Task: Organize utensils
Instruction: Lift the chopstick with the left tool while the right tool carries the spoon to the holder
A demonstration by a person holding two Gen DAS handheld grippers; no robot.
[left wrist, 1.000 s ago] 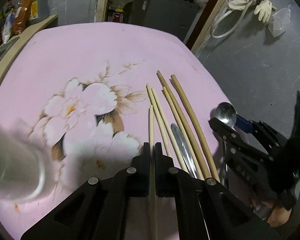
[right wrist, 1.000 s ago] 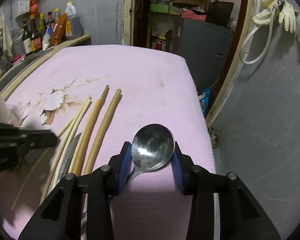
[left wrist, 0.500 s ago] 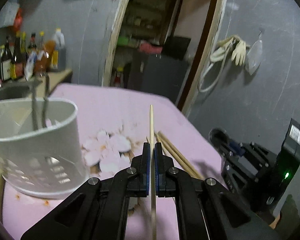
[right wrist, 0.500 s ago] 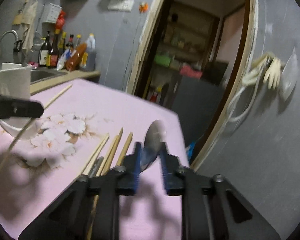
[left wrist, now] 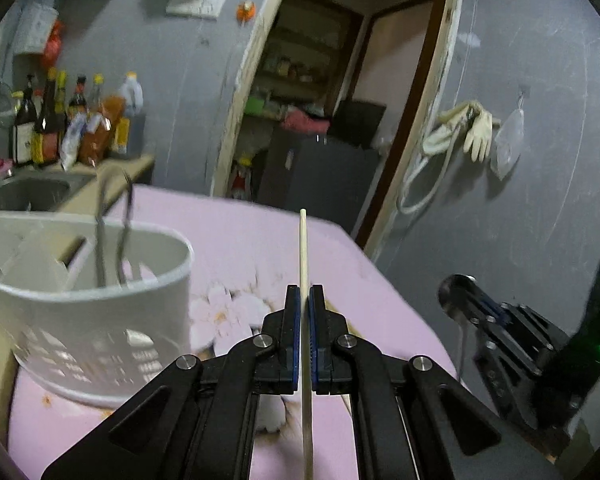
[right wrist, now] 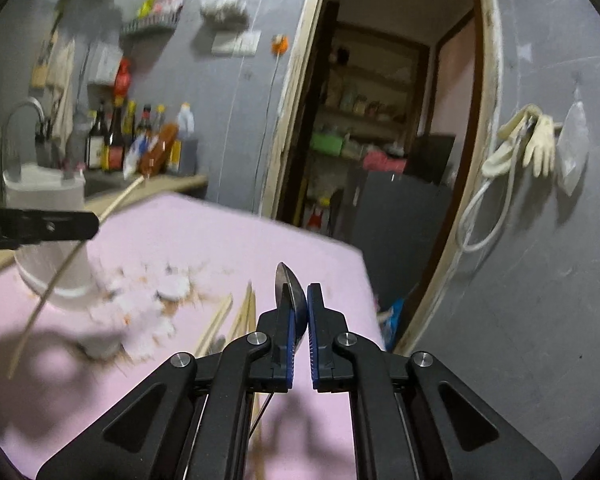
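**Chopstick and spoon lifted above a pink bench, white utensil holder nearby**

On the left side of the pink floral bench stands a white plastic utensil holder, rounded, with slotted openings low on its wall. Inside it, thin metal handles rise above the rim, and a pale divider splits the interior into compartments; which compartment the handles sit in cannot be told through the blur. What kind of utensils they belong to is also unclear.

The left gripper has its jaws pressed together, pinching a pale wooden chopstick. The stick runs straight up between the blue pads, its tip pointing away over the bench, just to the right of the holder and apart from it.

The right gripper has just been closing its jaws, and they now pinch a metal spoon by its bowl, turned edge-on so the bowl stands upright between the pads. The spoon is held above the bench, well apart from the holder.

More chopsticks lie loose on the pink surface, ahead of and slightly left of the right gripper, side by side.

Behind the bench, bottles stand in a row on a counter beside a sink. Rubber gloves hang on the grey wall next to an open doorway.
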